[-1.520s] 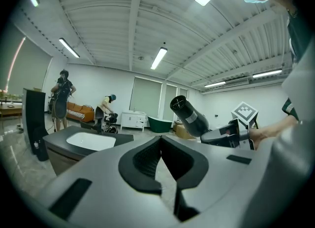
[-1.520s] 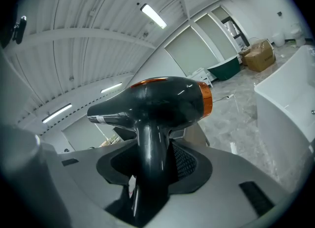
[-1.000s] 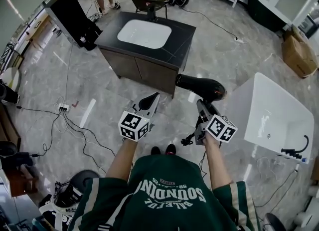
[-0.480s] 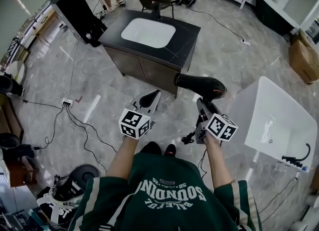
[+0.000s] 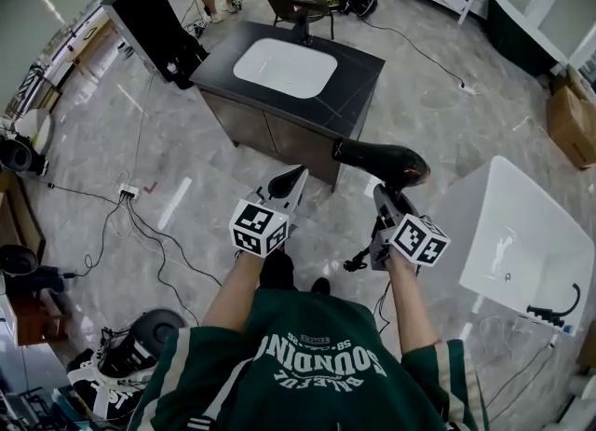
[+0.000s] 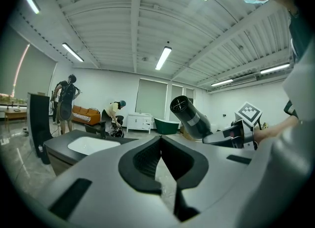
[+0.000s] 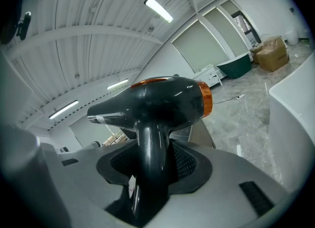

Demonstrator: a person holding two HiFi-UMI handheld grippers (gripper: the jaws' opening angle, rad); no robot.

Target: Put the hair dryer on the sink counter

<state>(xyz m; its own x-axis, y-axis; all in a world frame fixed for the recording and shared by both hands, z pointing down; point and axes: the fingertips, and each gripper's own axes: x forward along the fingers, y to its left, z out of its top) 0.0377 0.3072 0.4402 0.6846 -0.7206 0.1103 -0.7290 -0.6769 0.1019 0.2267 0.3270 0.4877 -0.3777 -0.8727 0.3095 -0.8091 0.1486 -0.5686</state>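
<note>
Seen from above, a person in a green shirt stands on a grey marble floor with a gripper in each hand, facing a dark sink counter [image 5: 358, 71] that is well apart from them. The right gripper [image 5: 385, 199] is clamped on the handle [image 7: 150, 155] of a black hair dryer [image 5: 384, 161]. The dryer rides in the air above the floor, its barrel lying roughly level and pointing left across the body, and an orange ring shows at its rear end. A dark cord [image 5: 358, 258] hangs below the gripper. The left gripper [image 5: 286, 185] has its jaws closed together with nothing between them and is held level beside the right one. The counter has a white basin [image 5: 285, 68] set into it, a dark faucet [image 5: 300, 29] behind that, and bare black top along the near and right edges. A white bathtub [image 5: 549, 224] stands to the right. The dryer is probably being carried, with the placing not yet begun. To do this well, the grip on the handle should stay firm and the barrel level during the approach. The hanging cord needs watching so it does not snag on the counter's corner. The bare right-hand strip looks like the best landing place, clear of the basin and faucet. The dryer's body should rest fully on the top before the jaws let go.
</note>
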